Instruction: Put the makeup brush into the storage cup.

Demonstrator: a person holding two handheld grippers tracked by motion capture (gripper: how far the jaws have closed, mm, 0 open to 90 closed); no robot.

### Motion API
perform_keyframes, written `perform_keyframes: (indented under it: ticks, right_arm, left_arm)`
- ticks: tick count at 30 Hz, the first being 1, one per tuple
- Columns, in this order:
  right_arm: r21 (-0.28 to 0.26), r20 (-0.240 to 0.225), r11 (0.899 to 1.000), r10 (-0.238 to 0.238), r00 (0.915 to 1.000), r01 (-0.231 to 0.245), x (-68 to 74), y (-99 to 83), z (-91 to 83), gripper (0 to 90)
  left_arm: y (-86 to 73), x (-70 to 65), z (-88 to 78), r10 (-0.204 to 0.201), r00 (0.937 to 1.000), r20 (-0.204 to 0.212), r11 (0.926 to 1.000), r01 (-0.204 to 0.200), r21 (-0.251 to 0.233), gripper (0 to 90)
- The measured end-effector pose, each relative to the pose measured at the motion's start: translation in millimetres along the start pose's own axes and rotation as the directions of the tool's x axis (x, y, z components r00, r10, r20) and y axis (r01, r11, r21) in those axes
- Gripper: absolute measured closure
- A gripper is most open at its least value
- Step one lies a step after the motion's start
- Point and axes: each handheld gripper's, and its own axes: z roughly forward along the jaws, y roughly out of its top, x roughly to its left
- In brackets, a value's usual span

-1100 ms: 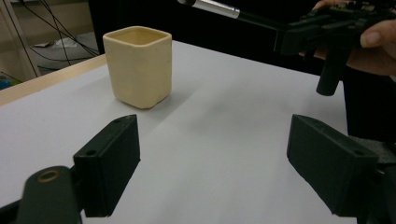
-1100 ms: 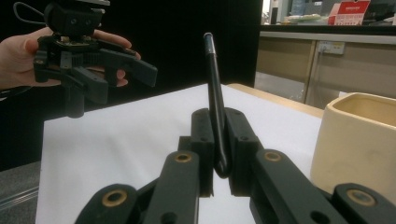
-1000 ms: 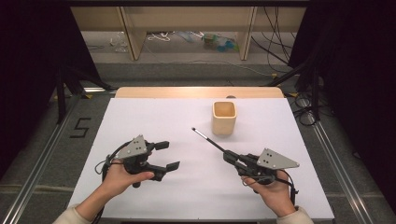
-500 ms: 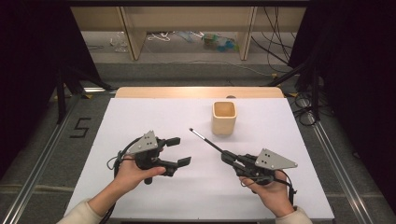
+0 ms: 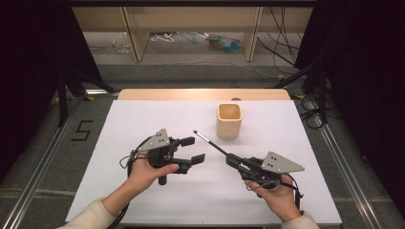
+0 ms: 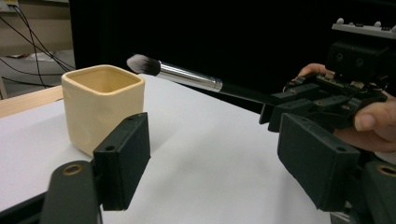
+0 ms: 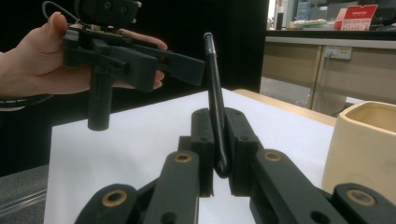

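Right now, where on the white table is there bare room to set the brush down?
The table's far-left stretch, left of the cup, is bare, as is the near strip between both hands. It is crowded mid-table, where the right gripper holds the brush beside the left gripper.

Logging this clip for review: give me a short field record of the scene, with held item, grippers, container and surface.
held item: black-handled makeup brush with silver ferrule and grey bristles, raised off the surface, bristle end near the cup's rim
right gripper: shut on the brush handle
left gripper: open, nothing between jaws, which have just been closing
container: cream square ceramic cup, upright
surface: white table top
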Motion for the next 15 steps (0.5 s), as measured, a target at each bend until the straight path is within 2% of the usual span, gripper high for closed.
perform_keyframes:
  ticks: [1,2,5,6,7,8,12,15]
  right_arm:
    - [0.025,-0.002,1.000,0.009,1.0000,-0.009,0.9,0.6,-1.3,84.0]
    - [0.006,0.005,1.000,-0.010,0.9999,0.010,-0.1,0.5,-0.2,84.0]
    - [-0.003,-0.005,1.000,-0.005,1.0000,0.005,-0.3,-0.2,0.8,84.0]
    - [0.016,-0.012,1.000,0.022,0.9997,-0.022,1.2,-0.2,-0.1,84.0]
    - [0.017,-0.014,1.000,0.025,0.9996,-0.024,1.4,0.0,-0.2,84.0]
    - [-0.007,-0.005,1.000,-0.010,0.9999,0.010,-0.6,0.1,1.0,84.0]
    - [-0.008,0.010,1.000,-0.009,0.9999,0.009,0.7,0.1,1.3,84.0]
    - [-0.010,0.012,1.000,-0.005,0.9999,0.005,1.2,0.1,1.5,84.0]
  left_arm:
    - [-0.3,-0.7,1.2,-0.016,0.9999,-0.002,0.9999,0.016,-0.002,26.1]
    - [-0.3,-0.4,2.3,-0.013,0.9999,0.000,0.9999,0.013,-0.001,26.3]
    - [-0.1,-0.6,5.7,-0.011,0.9999,0.012,0.9999,0.011,-0.004,26.2]
    - [-0.2,-1.1,6.8,-0.016,0.9998,0.013,0.9998,0.016,-0.007,26.2]
    - [-0.1,-1.6,7.9,-0.019,0.9997,0.016,0.9998,0.019,-0.009,26.3]
    - [-0.1,-1.6,7.9,-0.019,0.9997,0.016,0.9998,0.019,-0.009,26.7]
    - [0.8,-3.3,12.8,-0.033,0.9987,0.038,0.9991,0.034,-0.024,28.2]
    - [1.9,-3.4,13.3,-0.049,0.9983,0.031,0.9984,0.049,-0.027,29.3]
